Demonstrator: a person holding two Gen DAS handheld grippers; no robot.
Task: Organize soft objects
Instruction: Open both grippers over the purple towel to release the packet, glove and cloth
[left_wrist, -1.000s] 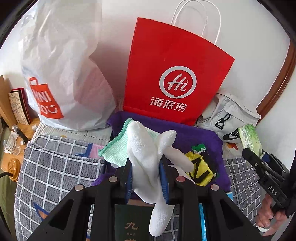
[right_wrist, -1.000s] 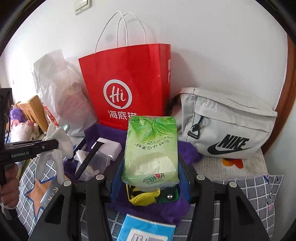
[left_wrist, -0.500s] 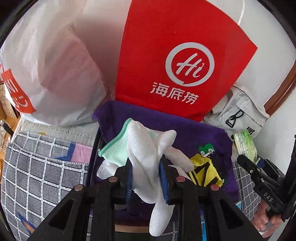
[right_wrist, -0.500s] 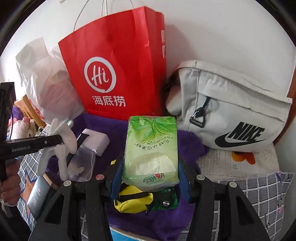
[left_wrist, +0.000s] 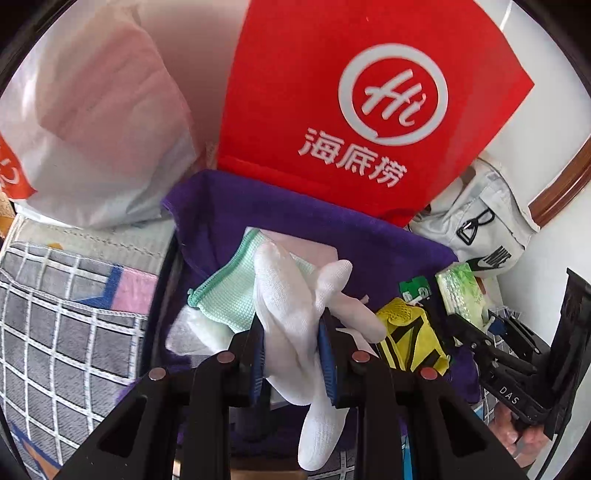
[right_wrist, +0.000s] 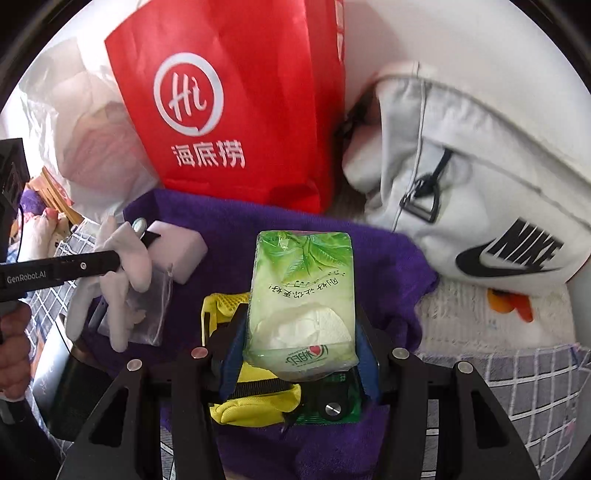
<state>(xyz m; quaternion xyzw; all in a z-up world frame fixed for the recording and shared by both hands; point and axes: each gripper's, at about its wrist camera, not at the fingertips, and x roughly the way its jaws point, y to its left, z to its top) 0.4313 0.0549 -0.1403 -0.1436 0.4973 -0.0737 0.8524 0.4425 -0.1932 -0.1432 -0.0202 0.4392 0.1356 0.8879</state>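
Note:
My left gripper (left_wrist: 291, 332) is shut on a white glove (left_wrist: 295, 314) and holds it above the purple towel (left_wrist: 229, 210). A mint green cloth (left_wrist: 225, 291) lies on the towel just behind the glove. My right gripper (right_wrist: 301, 332) is shut on a green tissue pack (right_wrist: 301, 291), held above a yellow pouch (right_wrist: 255, 400) on the towel (right_wrist: 236, 225). The glove (right_wrist: 125, 266) and left gripper also show at the left of the right wrist view. The tissue pack (left_wrist: 461, 291) shows at the right of the left wrist view.
A red paper bag (left_wrist: 354, 92) stands against the wall behind the towel. A white plastic bag (left_wrist: 92, 122) is at its left, a grey Nike bag (right_wrist: 480, 192) at its right. A checked grey blanket (left_wrist: 62, 332) covers the surface. A white block (right_wrist: 181, 247) lies on the towel.
Both grippers have moved forward and lower toward the red bag and the purple towel, each still holding its object.

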